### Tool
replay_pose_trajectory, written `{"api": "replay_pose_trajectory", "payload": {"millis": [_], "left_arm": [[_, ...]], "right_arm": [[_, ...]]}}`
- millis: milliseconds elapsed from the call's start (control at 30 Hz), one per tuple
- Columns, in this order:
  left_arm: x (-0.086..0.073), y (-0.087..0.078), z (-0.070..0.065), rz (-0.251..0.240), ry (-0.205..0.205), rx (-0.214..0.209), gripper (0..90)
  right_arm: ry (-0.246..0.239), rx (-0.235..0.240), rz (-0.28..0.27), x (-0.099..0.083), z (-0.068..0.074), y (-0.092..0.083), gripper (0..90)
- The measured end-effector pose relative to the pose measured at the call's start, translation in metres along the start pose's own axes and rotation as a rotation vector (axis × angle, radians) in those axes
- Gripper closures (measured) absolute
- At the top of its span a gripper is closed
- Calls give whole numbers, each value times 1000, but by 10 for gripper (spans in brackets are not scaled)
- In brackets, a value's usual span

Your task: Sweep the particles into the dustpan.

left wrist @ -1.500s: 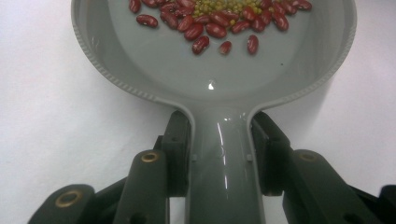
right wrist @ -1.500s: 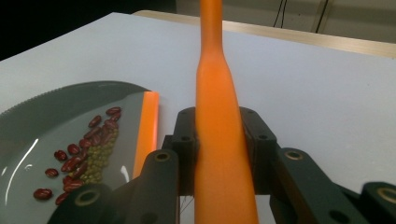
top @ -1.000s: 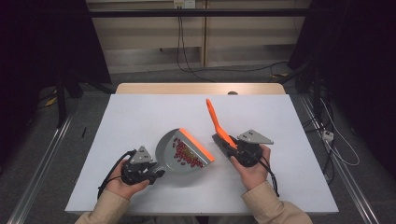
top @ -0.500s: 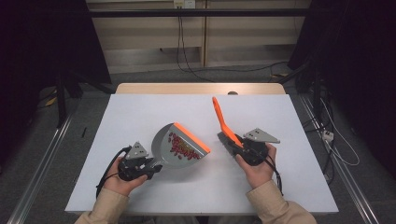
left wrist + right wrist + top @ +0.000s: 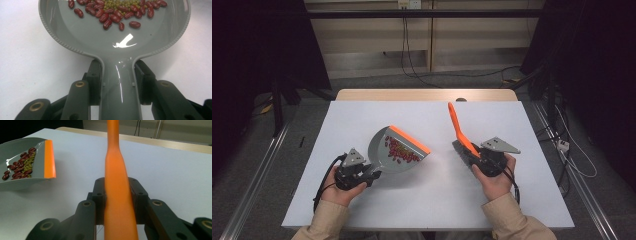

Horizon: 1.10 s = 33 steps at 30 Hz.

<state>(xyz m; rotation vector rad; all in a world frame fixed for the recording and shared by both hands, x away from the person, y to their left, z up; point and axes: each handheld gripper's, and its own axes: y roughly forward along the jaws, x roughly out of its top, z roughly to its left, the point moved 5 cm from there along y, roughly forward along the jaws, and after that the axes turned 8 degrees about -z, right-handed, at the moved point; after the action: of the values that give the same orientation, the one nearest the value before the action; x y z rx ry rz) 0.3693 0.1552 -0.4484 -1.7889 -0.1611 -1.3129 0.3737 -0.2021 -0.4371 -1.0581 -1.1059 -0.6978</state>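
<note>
L claw (image 5: 371, 176) clenched on grey dustpan (image 5: 398, 150) handle, beans (image 5: 401, 150) inside; R claw (image 5: 472, 156) clenched on orange brush (image 5: 458, 131). White tabletop (image 5: 422, 205), cables behind.

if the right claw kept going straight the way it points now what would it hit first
Probably nothing close. The right claw, shut on the orange brush handle, points across bare white table toward its far edge. The dustpan lies off to its left, though depth is hard to judge.
</note>
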Motion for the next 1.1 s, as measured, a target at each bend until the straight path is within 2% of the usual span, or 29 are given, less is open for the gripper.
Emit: {"api": "replay_pose_trajectory", "payload": {"millis": [67,433,1100], "left_arm": [[0,-1,2,-1,-2,21,631],[-4,-2,16,-9,-59,57,630],[-12,-1,34,8,-116,128,630]], "right_arm": [[0,-7,0,0,-2,-1,709],[7,-34,2,-2,-15,-3,709],[24,-72,-3,-3,-33,-10,709]]}}
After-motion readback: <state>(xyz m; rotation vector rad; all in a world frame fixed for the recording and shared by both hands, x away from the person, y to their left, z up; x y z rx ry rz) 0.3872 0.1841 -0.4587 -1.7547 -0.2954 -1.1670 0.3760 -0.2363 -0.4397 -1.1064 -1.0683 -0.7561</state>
